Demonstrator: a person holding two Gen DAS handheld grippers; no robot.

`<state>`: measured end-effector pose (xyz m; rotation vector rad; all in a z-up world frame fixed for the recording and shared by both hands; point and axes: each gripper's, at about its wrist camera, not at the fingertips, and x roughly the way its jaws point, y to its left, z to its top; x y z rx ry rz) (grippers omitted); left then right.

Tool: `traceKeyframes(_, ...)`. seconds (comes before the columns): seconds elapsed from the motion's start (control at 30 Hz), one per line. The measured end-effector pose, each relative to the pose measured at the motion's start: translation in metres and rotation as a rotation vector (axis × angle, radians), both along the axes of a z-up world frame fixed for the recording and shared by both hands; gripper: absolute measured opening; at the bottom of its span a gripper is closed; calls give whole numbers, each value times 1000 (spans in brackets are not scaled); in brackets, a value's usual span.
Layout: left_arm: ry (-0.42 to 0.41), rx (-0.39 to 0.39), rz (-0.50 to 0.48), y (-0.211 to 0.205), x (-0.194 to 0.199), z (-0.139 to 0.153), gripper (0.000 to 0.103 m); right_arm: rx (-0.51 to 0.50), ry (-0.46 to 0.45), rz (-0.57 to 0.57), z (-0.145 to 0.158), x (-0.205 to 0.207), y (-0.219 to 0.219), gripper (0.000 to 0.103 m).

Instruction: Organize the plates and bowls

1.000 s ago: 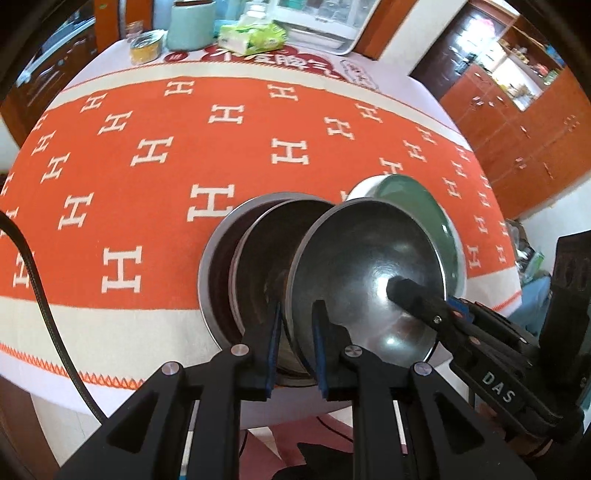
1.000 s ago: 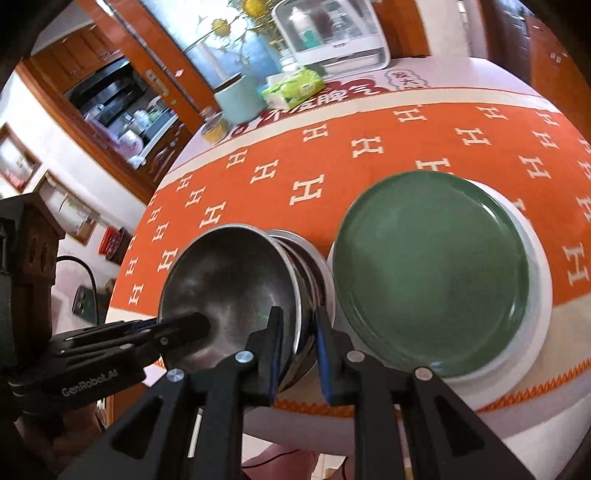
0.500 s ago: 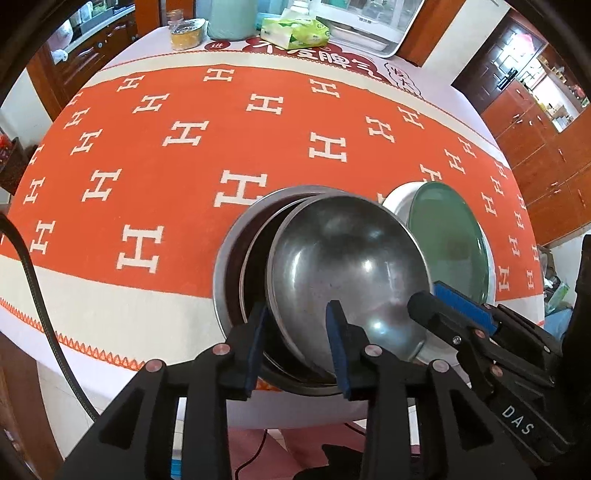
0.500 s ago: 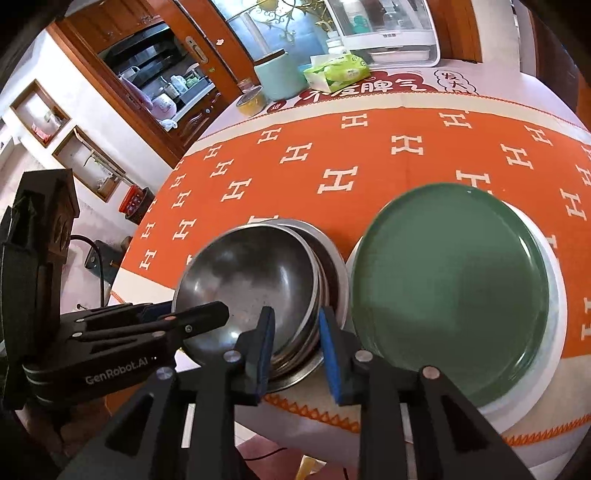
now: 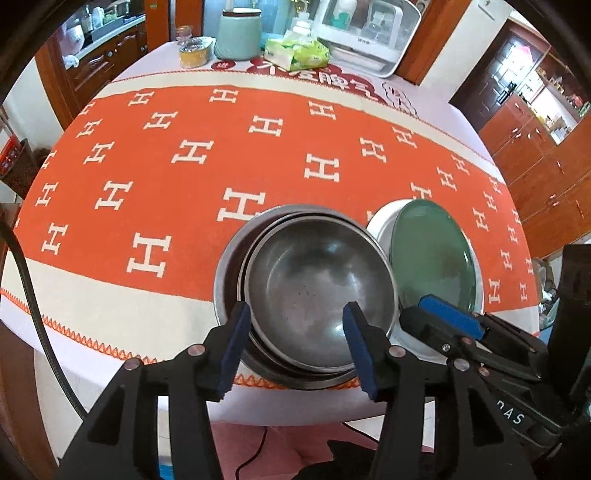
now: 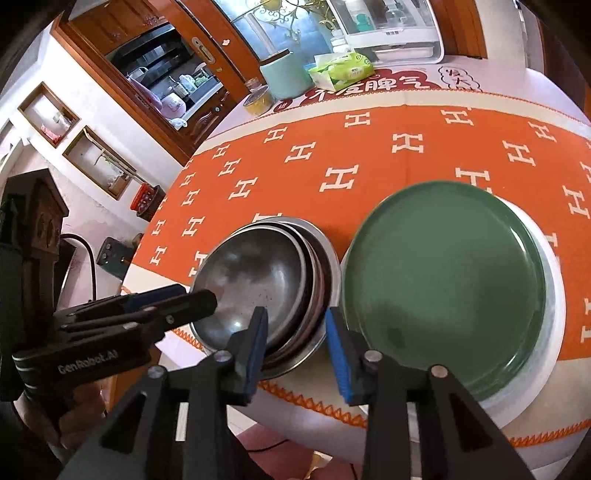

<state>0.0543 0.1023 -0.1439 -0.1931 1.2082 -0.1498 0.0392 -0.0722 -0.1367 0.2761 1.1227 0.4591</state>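
Steel bowls (image 5: 317, 291) nested lower centre on counter (image 5: 110, 295); green plate (image 5: 432, 254) on white plate (image 6: 554, 280) beside. Left tool (image 5: 295, 347) and right tool (image 6: 295, 343) opening, pads off the rims; a second ago both clamped the top bowl, tilted.

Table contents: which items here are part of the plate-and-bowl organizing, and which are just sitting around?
Part of the job:
- nested steel bowls
- green plate on a white plate
- left gripper and right gripper, jaws opening, pads off the bowls

Just lying about:
- mint canister
- tissue pack
- foil-covered small bowl
- white rack
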Motion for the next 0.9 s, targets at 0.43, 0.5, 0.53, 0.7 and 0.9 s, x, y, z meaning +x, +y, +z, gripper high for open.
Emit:
traceKeyframes(0.43,20,34,94,29,-7,-5,70,118,142,-14,-21,10,-12,42)
traceKeyframes(0.5,46,39,100,32,-5,-11,70,133,169,-19,-27,11,-12,42)
traceKeyframes(0.53,62,38,102,34,-4,-15,70,142,180,-21,-29,11,-13,42)
traceKeyframes(0.7,137,23,81,36,6,-34,70,192,235,-43,-39,16,-12,42)
traceKeyframes(0.9,200,-6,45,37,20,-52,70,198,285,-61,-49,26,-4,42)
